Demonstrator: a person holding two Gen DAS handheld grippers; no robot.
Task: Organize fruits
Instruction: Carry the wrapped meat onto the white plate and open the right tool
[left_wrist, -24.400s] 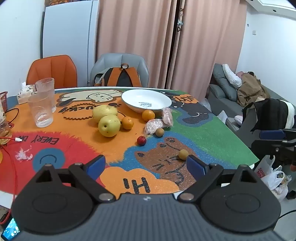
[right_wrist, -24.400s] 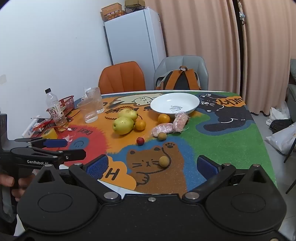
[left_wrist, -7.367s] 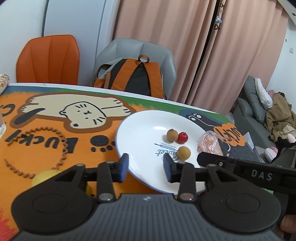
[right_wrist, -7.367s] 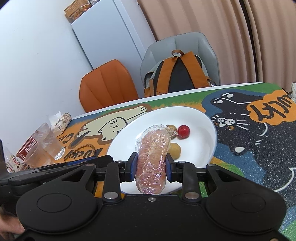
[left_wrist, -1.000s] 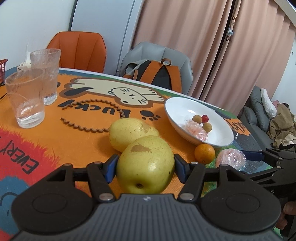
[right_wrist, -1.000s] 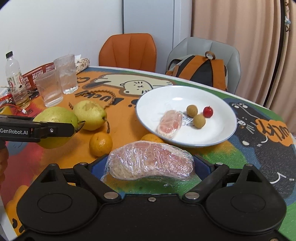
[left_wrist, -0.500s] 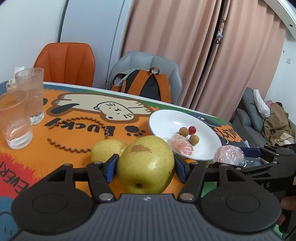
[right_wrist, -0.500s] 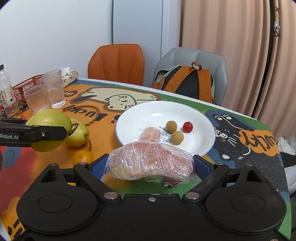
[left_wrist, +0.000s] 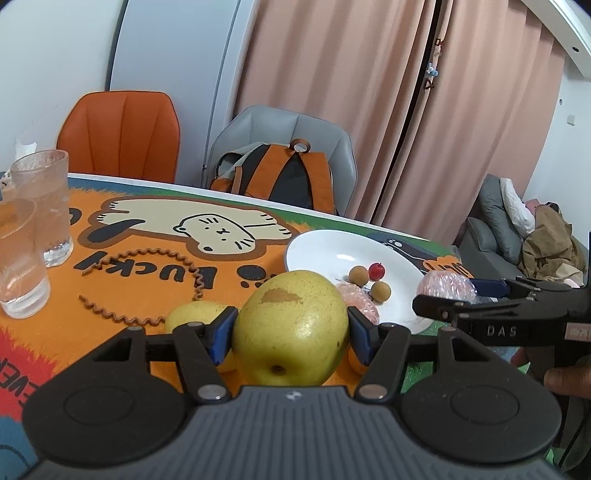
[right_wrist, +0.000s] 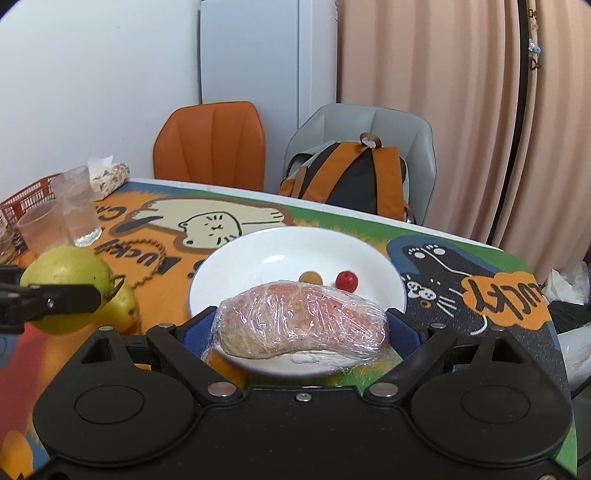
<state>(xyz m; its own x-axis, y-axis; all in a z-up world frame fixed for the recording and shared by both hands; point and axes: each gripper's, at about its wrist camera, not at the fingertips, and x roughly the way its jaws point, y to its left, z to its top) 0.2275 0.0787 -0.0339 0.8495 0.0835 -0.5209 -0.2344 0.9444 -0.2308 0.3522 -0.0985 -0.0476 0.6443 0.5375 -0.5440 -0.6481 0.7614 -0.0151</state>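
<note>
I see the table (right_wrist: 480, 266) under its cartoon-cat mat, with an orange chair (right_wrist: 212, 144) and a grey chair (right_wrist: 369, 122) behind it, the grey one carrying an orange-and-black backpack (right_wrist: 354, 177). The white plate (right_wrist: 258, 258) sits mid-table, directly ahead of both my tools. My left gripper (left_wrist: 291, 332) is clamped on a large yellow-green pear (left_wrist: 291, 325), held above the mat just short of the plate's near-left rim. My right gripper (right_wrist: 301, 328) is closed on a plastic-wrapped fruit (right_wrist: 301, 321), which hangs over the plate's near edge and blocks much of the dish from that camera. In the left view the right tool's black body crosses in front of the plate's right side. A second pear (left_wrist: 194, 317) lies on the mat just behind my left finger, partly hidden. Two drinking glasses (left_wrist: 40, 206) stand well apart at the left edge. On the plate lie another wrapped fruit (left_wrist: 358, 301), two small tan round fruits (left_wrist: 359, 275) and a small red fruit (left_wrist: 376, 270), close together.
</note>
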